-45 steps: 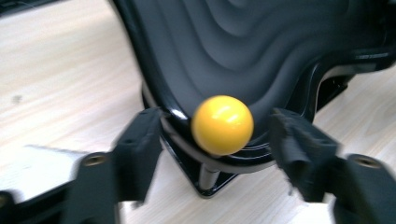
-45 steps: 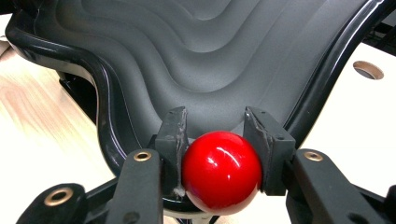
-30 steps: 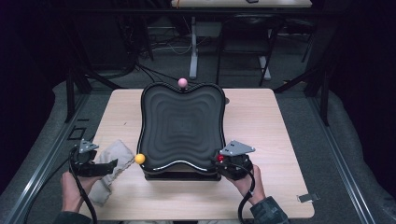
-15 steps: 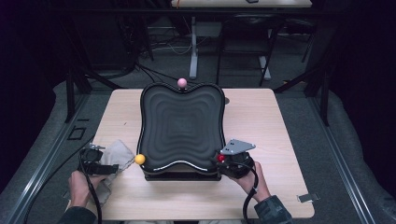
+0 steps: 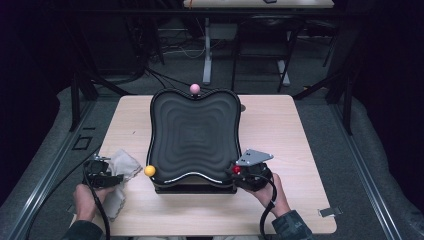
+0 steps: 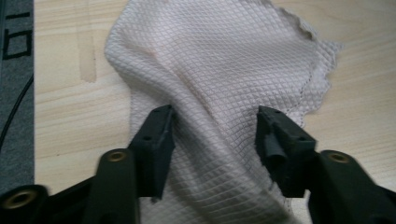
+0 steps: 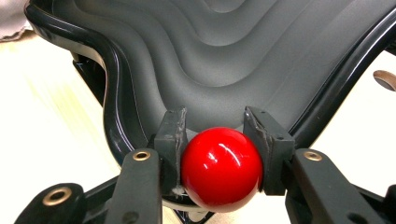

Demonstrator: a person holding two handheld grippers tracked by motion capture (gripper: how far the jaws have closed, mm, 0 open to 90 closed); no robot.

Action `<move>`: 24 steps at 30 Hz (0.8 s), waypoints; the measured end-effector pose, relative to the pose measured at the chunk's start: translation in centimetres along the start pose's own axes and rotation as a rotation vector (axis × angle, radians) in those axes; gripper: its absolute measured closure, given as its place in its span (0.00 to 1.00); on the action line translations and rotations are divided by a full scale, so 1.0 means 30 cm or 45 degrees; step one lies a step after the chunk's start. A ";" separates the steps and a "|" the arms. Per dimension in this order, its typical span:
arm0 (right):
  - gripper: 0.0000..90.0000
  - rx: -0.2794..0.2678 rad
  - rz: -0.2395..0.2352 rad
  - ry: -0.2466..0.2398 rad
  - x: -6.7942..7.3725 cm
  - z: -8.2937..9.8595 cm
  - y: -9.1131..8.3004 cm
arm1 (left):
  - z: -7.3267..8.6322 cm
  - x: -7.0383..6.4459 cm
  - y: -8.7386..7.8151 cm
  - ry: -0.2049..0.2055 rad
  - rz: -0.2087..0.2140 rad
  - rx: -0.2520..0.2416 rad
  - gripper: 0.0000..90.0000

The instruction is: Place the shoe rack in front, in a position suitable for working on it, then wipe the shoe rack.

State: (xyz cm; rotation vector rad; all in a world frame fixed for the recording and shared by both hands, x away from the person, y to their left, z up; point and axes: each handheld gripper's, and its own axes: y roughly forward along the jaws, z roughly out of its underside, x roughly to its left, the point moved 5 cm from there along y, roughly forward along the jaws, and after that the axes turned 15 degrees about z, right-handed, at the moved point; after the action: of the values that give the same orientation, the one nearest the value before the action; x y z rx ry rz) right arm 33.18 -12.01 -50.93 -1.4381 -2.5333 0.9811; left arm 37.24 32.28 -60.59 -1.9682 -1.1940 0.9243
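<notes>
**A:** Left hand-held gripper [image 6: 212,128] first: what's it doing?

**B:** Its jaws stand apart, one on each side of a raised fold of the white cloth [image 6: 219,79]. Nothing is pinched yet. The cloth lies on the tabletop [image 5: 300,135] directly ahead of and under the jaws, and the fold runs away from the gripper, roughly along its own line. I'd judge that closing straight in would catch the fold across its narrow width.

**A:** And the other hand?

**B:** The right hand-held gripper [image 7: 215,135] is clamped on the red ball [image 7: 222,168], which sits at the near right corner of the dark rippled tray [image 5: 195,135]. In the high view that ball [image 5: 236,169] is right at the tray's edge, so this hand looks to be steadying the tray.

**A:** Which hand is nearer the cloth?

**B:** The left, plainly; the cloth [image 5: 122,167] lies just left of the tray's near left corner, beside the yellow ball [image 5: 150,171]. The right hand is across the tray from it.

**A:** Farther back?

**B:** A pink ball [image 5: 195,89] at the middle of the tray's far edge.
</notes>
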 end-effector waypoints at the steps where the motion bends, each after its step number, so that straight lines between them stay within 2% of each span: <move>1: 0.67 0.000 0.000 0.002 0.000 0.000 0.000 | 0.001 0.002 -0.002 -0.010 -0.002 -0.002 0.62; 3: 0.67 -0.004 0.000 0.010 0.000 0.000 0.001 | 0.002 0.005 -0.004 -0.017 -0.006 -0.010 0.72; 8: 0.67 -0.003 0.002 0.018 0.000 0.000 0.001 | 0.002 0.005 -0.006 -0.017 -0.006 -0.014 0.83; 10: 0.67 -0.002 0.001 0.021 0.000 0.000 0.001 | 0.001 0.004 -0.007 -0.002 -0.009 0.001 0.89; 16: 0.67 -0.006 0.001 0.024 0.000 0.000 0.001 | -0.006 0.003 -0.014 -0.007 -0.003 -0.014 0.92; 19: 0.67 0.007 0.005 0.021 -0.001 0.002 -0.002 | -0.018 -0.002 -0.032 -0.010 0.006 -0.050 0.93; 24: 0.67 -0.014 0.005 0.036 0.001 0.002 0.001 | -0.044 -0.028 -0.067 0.017 0.015 -0.119 0.93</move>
State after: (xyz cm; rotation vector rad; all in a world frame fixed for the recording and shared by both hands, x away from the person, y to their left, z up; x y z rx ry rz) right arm 33.17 -12.00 -51.00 -1.4492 -2.5212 0.9427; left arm 37.12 32.05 -58.07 -2.0535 -1.2394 0.8738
